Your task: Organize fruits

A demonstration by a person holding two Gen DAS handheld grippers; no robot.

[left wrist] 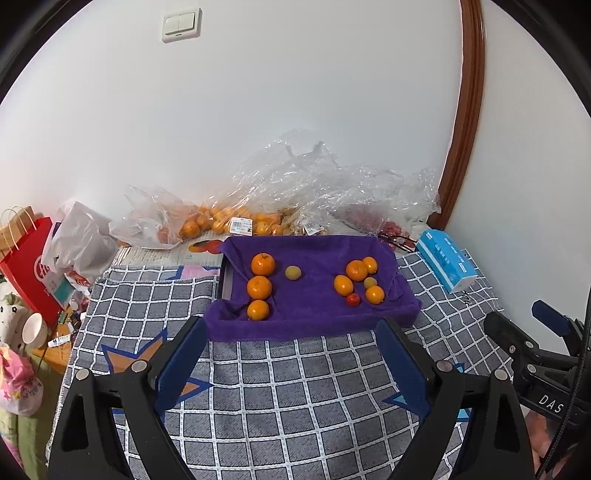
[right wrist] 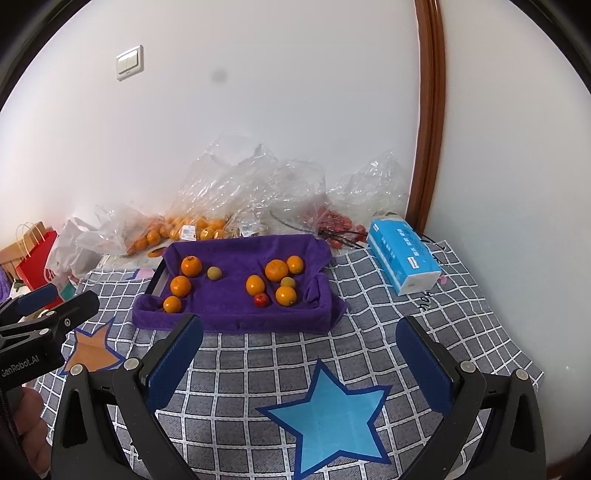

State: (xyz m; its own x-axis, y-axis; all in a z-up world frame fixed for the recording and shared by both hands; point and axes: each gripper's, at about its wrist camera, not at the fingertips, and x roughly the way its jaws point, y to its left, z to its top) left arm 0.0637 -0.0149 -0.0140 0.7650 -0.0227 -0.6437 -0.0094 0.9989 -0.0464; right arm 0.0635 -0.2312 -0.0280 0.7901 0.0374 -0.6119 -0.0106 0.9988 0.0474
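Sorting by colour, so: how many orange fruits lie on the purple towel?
7. Three in a column at left; four clustered at right on the purple towel. None seem hidden.

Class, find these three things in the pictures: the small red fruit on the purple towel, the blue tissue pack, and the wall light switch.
small red fruit (left wrist: pixel 353 299), left wrist view, centre of its skin.
blue tissue pack (right wrist: pixel 402 245), right wrist view, its top face.
light switch (left wrist: pixel 180 24), left wrist view, middle of the plate.

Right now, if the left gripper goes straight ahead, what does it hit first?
Probably the near edge of the purple towel lining the tray. The left gripper is open and empty, with only checked cloth below it; depth is uncertain.
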